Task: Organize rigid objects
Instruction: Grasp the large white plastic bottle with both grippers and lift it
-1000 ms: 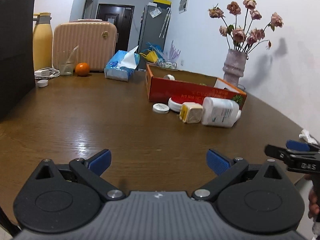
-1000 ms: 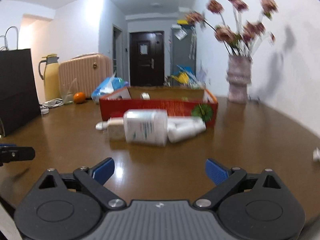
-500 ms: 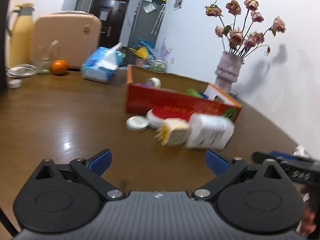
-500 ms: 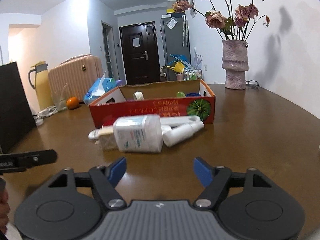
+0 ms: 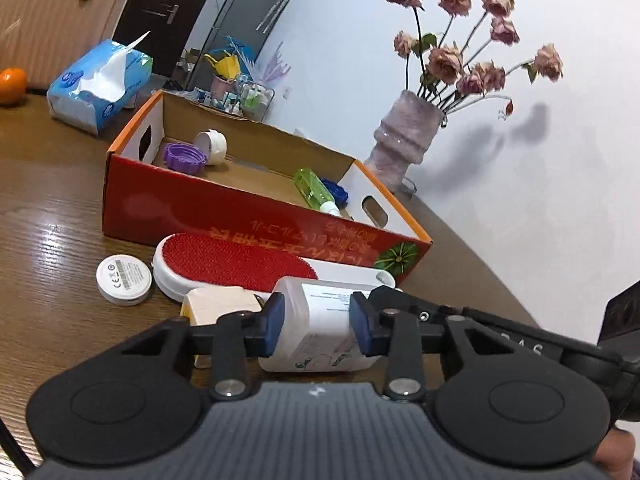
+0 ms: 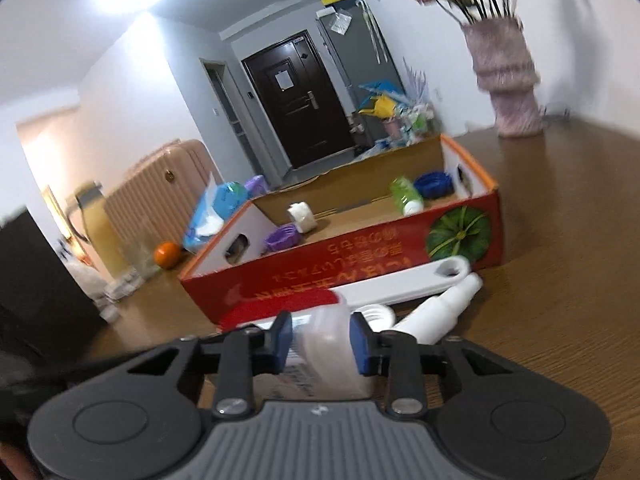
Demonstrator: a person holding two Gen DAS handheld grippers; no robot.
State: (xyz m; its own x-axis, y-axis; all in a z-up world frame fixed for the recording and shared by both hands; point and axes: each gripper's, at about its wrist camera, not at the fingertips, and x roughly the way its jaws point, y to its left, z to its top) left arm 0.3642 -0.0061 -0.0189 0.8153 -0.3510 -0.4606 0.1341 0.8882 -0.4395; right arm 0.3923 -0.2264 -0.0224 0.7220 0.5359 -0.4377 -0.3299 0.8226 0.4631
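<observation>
A white plastic bottle [image 5: 316,320] with a printed label lies on its side on the wooden table, in front of a red cardboard box [image 5: 248,216]. My left gripper [image 5: 316,326] is shut on the bottle's body. My right gripper [image 6: 320,340] is shut on the same white bottle [image 6: 324,334] from the other side. Beside the bottle lie a cream cube [image 5: 218,306], a red and white lint brush [image 5: 240,260], a round white disc [image 5: 124,279] and a white spray tube [image 6: 444,308]. The box holds a purple cap [image 5: 186,157], a white cap [image 5: 211,146], a green bottle [image 5: 314,192] and a blue cap [image 5: 334,191].
A blue tissue pack [image 5: 100,84], an orange [image 5: 12,85] and a pink suitcase [image 5: 56,16] stand at the back left. A vase of dried roses [image 5: 404,140] stands behind the box by the wall. A black bag [image 6: 36,300] is at the left.
Both grippers moved forward to the white bottle and closed on it. They were open and apart from it before.
</observation>
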